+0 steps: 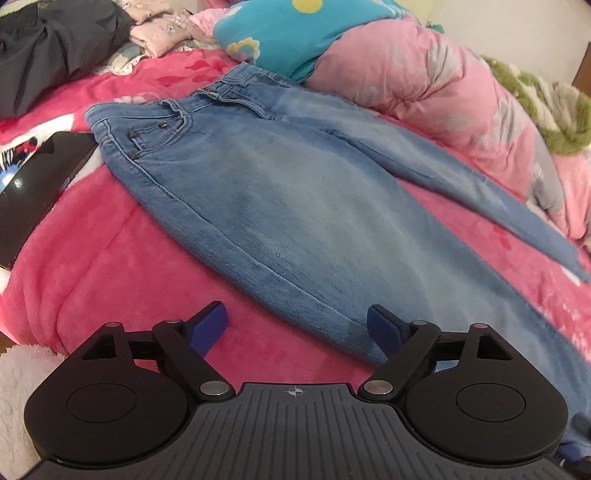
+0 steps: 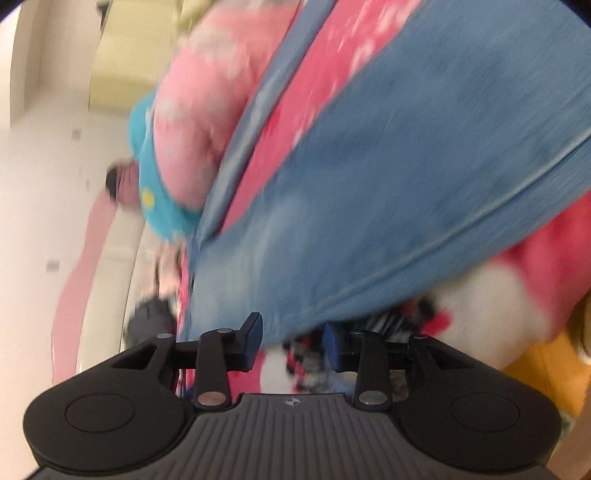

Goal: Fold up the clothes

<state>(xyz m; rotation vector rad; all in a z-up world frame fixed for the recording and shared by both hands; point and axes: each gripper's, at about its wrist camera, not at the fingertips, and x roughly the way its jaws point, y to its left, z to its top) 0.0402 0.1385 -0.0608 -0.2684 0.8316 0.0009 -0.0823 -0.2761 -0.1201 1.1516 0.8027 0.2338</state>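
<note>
A pair of light blue jeans (image 1: 277, 206) lies flat on the pink fleece blanket (image 1: 110, 266), waistband at the far left and legs running toward the near right. My left gripper (image 1: 295, 326) is open wide just above the near leg's edge. Its right finger (image 1: 382, 328) hovers over the denim and its left finger (image 1: 210, 325) over bare blanket. The right wrist view is blurred and rolled, and the jeans (image 2: 388, 184) fill most of it. My right gripper (image 2: 293, 338) stands open at the denim's edge, and nothing is pressed between its pads.
A puffy pink duvet (image 1: 424, 85) and a turquoise flowered cushion (image 1: 295, 33) bound the far side. A black garment (image 1: 48, 44) and pale clothes lie at the far left. A dark glossy flat object (image 1: 40, 184) rests left of the waistband. A green and white fluffy item (image 1: 546, 107) is at the right.
</note>
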